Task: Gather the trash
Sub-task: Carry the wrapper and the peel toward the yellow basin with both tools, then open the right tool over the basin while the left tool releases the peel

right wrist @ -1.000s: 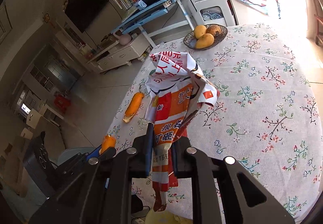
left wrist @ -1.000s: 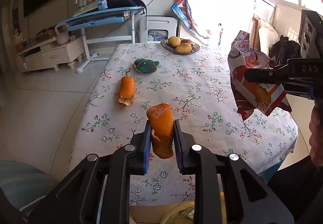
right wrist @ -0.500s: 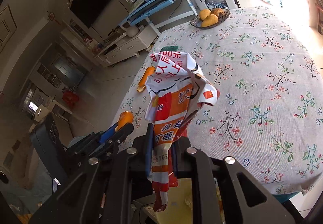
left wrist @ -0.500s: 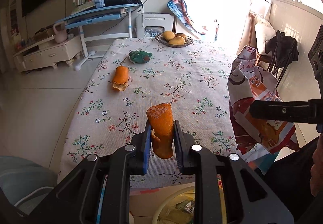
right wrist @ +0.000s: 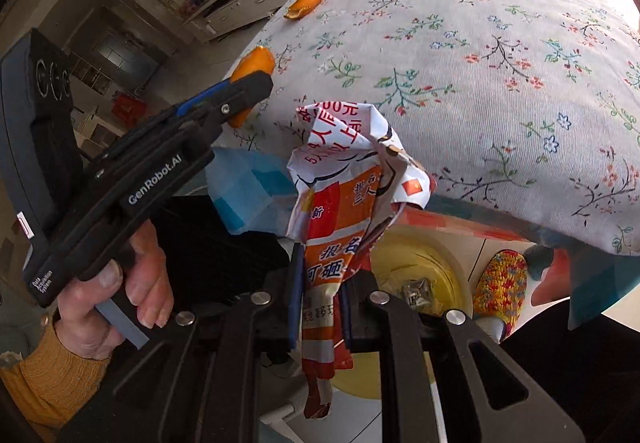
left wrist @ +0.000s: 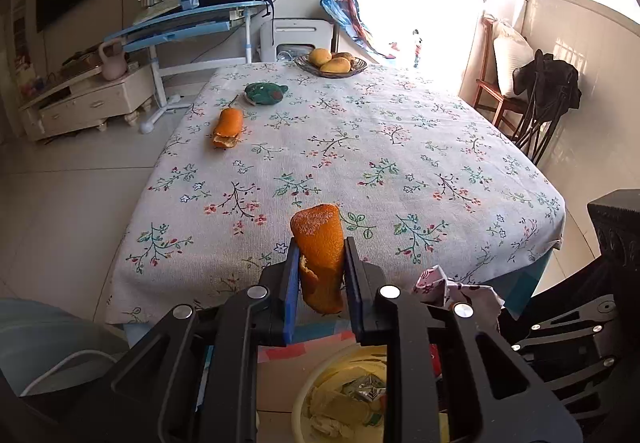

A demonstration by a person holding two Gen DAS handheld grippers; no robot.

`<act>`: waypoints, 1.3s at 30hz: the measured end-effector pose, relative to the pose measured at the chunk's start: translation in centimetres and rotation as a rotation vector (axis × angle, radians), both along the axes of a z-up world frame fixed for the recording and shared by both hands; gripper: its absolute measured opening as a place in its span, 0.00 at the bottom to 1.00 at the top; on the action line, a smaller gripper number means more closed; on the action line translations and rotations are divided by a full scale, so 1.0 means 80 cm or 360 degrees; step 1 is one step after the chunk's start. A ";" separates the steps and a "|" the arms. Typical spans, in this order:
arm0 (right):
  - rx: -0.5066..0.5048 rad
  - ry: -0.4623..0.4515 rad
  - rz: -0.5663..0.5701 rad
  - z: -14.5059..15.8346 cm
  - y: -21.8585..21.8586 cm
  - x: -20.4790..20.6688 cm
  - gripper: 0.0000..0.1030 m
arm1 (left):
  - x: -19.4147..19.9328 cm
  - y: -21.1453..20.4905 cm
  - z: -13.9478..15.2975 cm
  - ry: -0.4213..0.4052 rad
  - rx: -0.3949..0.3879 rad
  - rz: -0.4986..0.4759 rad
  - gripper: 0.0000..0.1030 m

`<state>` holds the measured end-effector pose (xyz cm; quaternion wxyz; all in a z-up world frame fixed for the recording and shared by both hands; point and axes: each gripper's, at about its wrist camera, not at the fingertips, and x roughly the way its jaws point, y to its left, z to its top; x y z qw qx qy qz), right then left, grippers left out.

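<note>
Drop-off step: yellow bin point(right wrist: 420, 275) on floor at table point(left wrist: 360, 147) edge, right gripper point(right wrist: 320, 307) clamped on crumpled wrapper point(right wrist: 344, 195) above it, left gripper point(left wrist: 322, 275) clamped on orange peel point(left wrist: 320, 255) near edge; next needs centring over bin, then release.

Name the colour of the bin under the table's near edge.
Pale yellow. The bin shows best in the right wrist view, behind the held wrapper.

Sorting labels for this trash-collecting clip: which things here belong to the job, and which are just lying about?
Job: orange peel in left gripper; crumpled wrapper in right gripper; yellow bin; second peel.
Lying about: fruit bowl, green dish.
</note>
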<state>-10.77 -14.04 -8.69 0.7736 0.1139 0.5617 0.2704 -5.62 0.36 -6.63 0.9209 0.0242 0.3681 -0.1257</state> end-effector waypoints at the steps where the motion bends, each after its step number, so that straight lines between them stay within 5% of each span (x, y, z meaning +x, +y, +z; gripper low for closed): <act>1: -0.0017 0.0023 0.0017 -0.006 0.004 -0.006 0.16 | -0.004 -0.001 -0.001 0.0003 0.0003 -0.0006 0.19; 10: -0.0142 0.0183 0.0152 -0.039 0.016 -0.043 0.19 | -0.027 -0.004 -0.005 0.0023 0.0015 -0.0033 0.19; 12: -0.0180 0.0189 0.0155 -0.042 0.016 -0.051 0.30 | -0.031 -0.004 -0.007 0.0031 0.0017 -0.0037 0.20; 22: -0.0011 -0.0052 -0.0202 0.002 -0.033 -0.054 0.51 | -0.057 -0.022 -0.023 0.0085 0.0074 -0.0121 0.20; 32: 0.0119 -0.0249 -0.0470 0.035 -0.067 -0.053 0.53 | -0.089 -0.065 -0.053 0.0228 0.0212 -0.0390 0.21; 34: 0.0133 -0.0270 -0.0499 0.037 -0.071 -0.053 0.53 | -0.096 -0.078 -0.065 0.0289 0.0275 -0.0463 0.28; 36: 0.0150 -0.0281 -0.0523 0.036 -0.075 -0.052 0.53 | -0.105 -0.087 -0.069 0.0250 0.0366 -0.0476 0.50; 39: 0.0168 -0.0295 -0.0556 0.039 -0.080 -0.052 0.55 | -0.112 -0.089 -0.060 0.0176 0.0400 -0.0473 0.64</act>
